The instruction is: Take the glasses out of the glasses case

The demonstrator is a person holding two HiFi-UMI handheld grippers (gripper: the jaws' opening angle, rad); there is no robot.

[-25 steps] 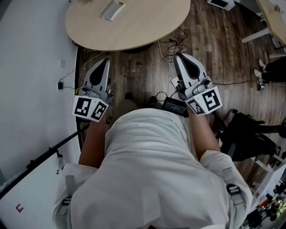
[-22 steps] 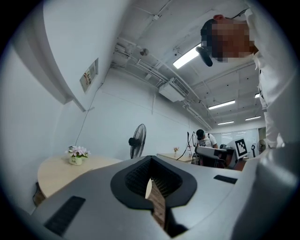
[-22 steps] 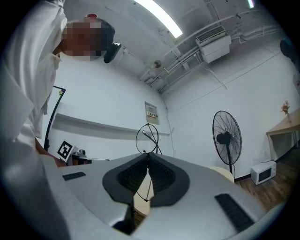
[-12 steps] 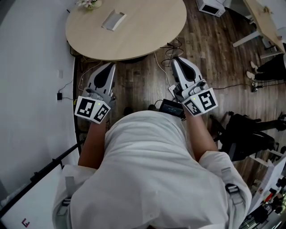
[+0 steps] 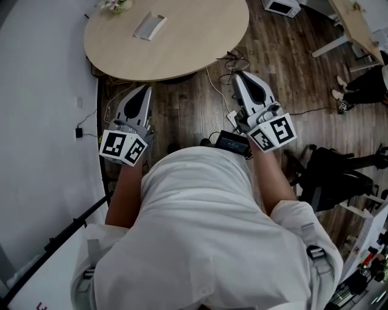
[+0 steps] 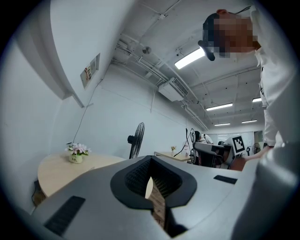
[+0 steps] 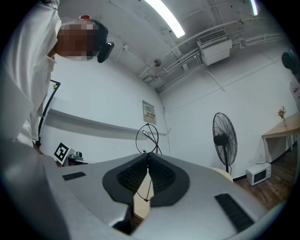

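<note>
A pale grey glasses case (image 5: 150, 26) lies shut on the round wooden table (image 5: 182, 42), far side left, beside a small flower pot (image 5: 115, 5). No glasses show. My left gripper (image 5: 144, 89) hangs over the floor just short of the table's near edge, shut with nothing in it. My right gripper (image 5: 241, 75) is level with it to the right, also shut and holding nothing. In the left gripper view the jaws (image 6: 151, 158) meet, with the table (image 6: 61, 168) and flower pot (image 6: 76, 152) beyond. The right gripper view shows its jaws (image 7: 148, 153) closed too.
Cables (image 5: 233, 63) trail over the wooden floor under the table's edge. A white wall runs along the left. A white appliance (image 5: 280, 6), another desk (image 5: 357, 24) and a black chair (image 5: 330, 178) stand to the right. A standing fan (image 6: 136, 138) is behind the table.
The table has come further into the head view, its far side and the flower pot now showing. Both grippers stay shut and raised in front of the person.
</note>
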